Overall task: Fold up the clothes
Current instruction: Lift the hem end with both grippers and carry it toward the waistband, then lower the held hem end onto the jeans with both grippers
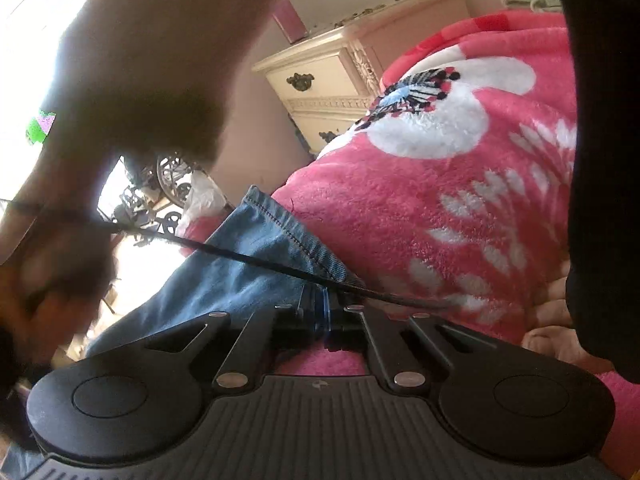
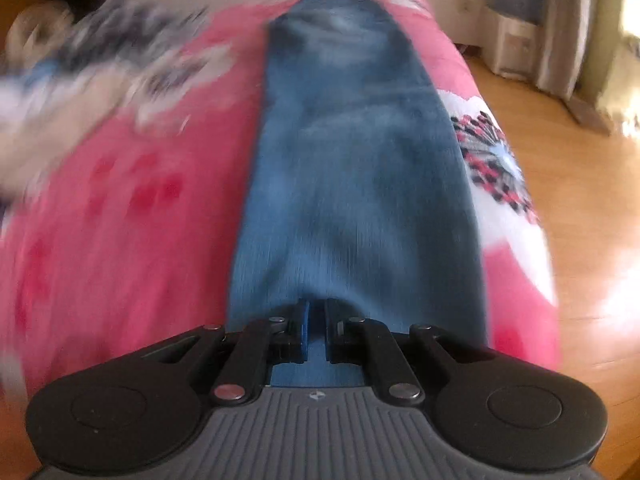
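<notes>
Folding in progress: one pair of blue jeans (image 2: 352, 152), laid lengthwise on a bed under a pink fleece blanket (image 2: 120, 240), legs stacked into a single long strip.

Right gripper (image 2: 316, 334): fingers drawn close together on the near end of the denim, cloth showing between and below the blue pads; grip judged firm, though motion blur softens the detail.

Left gripper (image 1: 320, 320): fingers pressed together on a hemmed, stitched edge of the jeans, the cloth bunched between them. A thin black cord (image 1: 240, 256) crosses just above the fingers.

Step judged in hand: both near corners held, ready to carry this end over toward the far end, halving the strip. The next move calls for both hands to lift level and travel together, keeping the side edges aligned so the fold lands square.

Edges and room: the mattress drops to a wooden floor (image 2: 560, 208) close on the right side of the jeans; little margin there. Broad blanket lies free on the left, apart from a blurred patterned garment (image 2: 120, 52) toward the far left corner. A cream dresser (image 1: 332, 80) stands beside the bed, well apart from the cloth.
</notes>
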`<state>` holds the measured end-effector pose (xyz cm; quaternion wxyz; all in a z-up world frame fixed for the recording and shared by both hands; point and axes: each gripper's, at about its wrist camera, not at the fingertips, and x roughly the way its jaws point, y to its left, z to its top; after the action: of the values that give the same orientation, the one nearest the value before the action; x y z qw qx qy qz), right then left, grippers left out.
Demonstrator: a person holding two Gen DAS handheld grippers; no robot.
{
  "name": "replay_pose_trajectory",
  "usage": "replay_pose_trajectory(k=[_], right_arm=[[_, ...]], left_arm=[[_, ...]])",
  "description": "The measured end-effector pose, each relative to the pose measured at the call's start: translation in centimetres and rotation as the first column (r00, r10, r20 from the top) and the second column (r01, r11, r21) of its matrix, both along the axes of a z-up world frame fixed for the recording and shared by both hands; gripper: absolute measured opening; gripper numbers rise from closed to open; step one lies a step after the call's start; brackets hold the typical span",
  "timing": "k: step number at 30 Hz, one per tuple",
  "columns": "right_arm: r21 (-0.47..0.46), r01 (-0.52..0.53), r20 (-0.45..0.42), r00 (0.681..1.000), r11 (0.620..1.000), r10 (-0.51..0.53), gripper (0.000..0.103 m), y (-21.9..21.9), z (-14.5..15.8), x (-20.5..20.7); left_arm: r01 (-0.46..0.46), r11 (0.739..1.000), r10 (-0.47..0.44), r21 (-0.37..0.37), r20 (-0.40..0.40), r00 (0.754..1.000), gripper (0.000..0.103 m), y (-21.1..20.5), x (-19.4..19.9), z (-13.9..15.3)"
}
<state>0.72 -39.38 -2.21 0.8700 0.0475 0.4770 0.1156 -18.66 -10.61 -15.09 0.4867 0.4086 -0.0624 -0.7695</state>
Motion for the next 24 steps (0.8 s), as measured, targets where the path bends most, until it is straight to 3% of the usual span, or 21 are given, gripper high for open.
replay_pose_trajectory(k=[2, 6, 8, 12, 14, 16, 19, 21, 24], right_arm=[[0.053, 0.008, 0.004, 1.0, 0.999, -0.008, 0.008, 0.1, 0.8, 1.3], [0.0, -0.133, -0.004, 0.991, 0.991, 0.133, 0.008, 0.7, 2.4, 0.7], [-0.044, -0.173, -0.052, 0.984, 0.984, 0.17, 0.008, 1.8, 0.7, 2.2], [0.028, -0.061, 0.03, 0.998, 0.998, 0.06, 0.007, 2.6, -0.4, 7.0], [0.072, -0.043, 0.022, 0.999, 0.996, 0.041, 0.008, 2.0, 0.5, 7.9], [0.023, -0.096, 0.031, 0.995, 0.995, 0.095, 0.008, 1.6, 1.3, 7.4], [-0.095, -0.137, 0.014, 0.99, 0.986, 0.139, 0.008, 2.3, 0.1, 8.2], [-0.073, -0.076, 0.032, 0.996, 0.994, 0.079, 0.007, 2.6, -1.6, 11.2], [0.023, 0.028, 0.082, 0.996, 0.999, -0.03, 0.007, 2.4, -1.5, 13.9]], left_arm=[[0.01, 1.0, -0.01, -0.001, -0.001, 1.0, 0.001, 0.0, 0.3, 0.1], [-0.013, 1.0, 0.013, 0.016, -0.044, 0.999, 0.002, -0.2, 0.5, 0.4], [-0.018, 1.0, 0.019, 0.014, -0.058, 0.998, 0.001, -0.3, 0.5, 0.4], [-0.008, 1.0, 0.009, 0.01, -0.062, 0.998, 0.002, -0.2, 0.7, 0.3], [-0.011, 1.0, 0.012, 0.015, -0.069, 0.998, 0.002, -0.2, 0.8, 0.3], [-0.023, 1.0, 0.024, 0.018, -0.085, 0.996, 0.002, -0.4, 0.6, 0.3], [-0.035, 0.999, 0.037, 0.02, -0.103, 0.994, 0.002, -0.6, 0.5, 0.3], [-0.032, 0.999, 0.034, 0.019, -0.101, 0.994, 0.002, -0.6, 0.4, 0.2], [-0.026, 0.999, 0.028, 0.018, -0.101, 0.994, 0.002, -0.6, 0.5, 0.2]])
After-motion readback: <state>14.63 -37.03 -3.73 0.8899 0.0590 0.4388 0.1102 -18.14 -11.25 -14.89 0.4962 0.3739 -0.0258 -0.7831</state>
